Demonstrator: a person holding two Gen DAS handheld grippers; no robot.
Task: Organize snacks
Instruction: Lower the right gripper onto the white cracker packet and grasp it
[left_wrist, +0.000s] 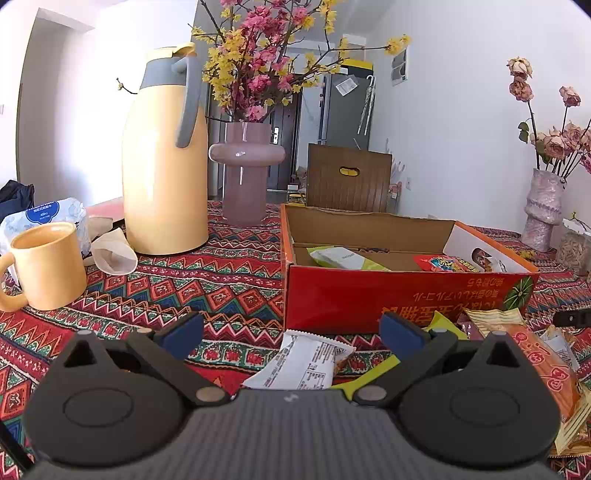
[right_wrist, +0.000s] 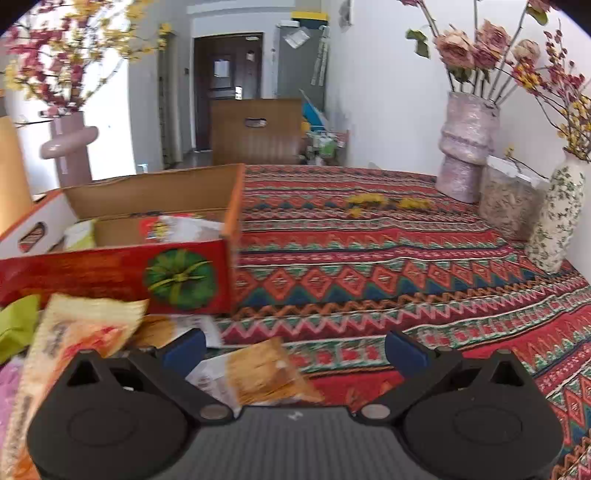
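A red cardboard box (left_wrist: 369, 299) stands open on the patterned tablecloth, with a green-white packet (left_wrist: 343, 258) and a red packet (left_wrist: 443, 264) inside. My left gripper (left_wrist: 291, 332) is open just in front of the box, over a white snack packet (left_wrist: 306, 363) lying flat between its fingers. A green packet (left_wrist: 373, 373) and an orange packet (left_wrist: 546, 365) lie to its right. My right gripper (right_wrist: 295, 350) is open over a small tan-and-white packet (right_wrist: 266, 373), right of the box (right_wrist: 110, 273). An orange packet (right_wrist: 74, 343) lies at its left.
A yellow thermos jug (left_wrist: 166, 158), yellow mug (left_wrist: 44, 266), pink vase with flowers (left_wrist: 245, 173) and tissue pack (left_wrist: 48, 218) stand left of the box. Pale vases (right_wrist: 467, 147) and a jar (right_wrist: 511, 203) line the right wall. A wooden chair back (left_wrist: 349, 177) stands behind.
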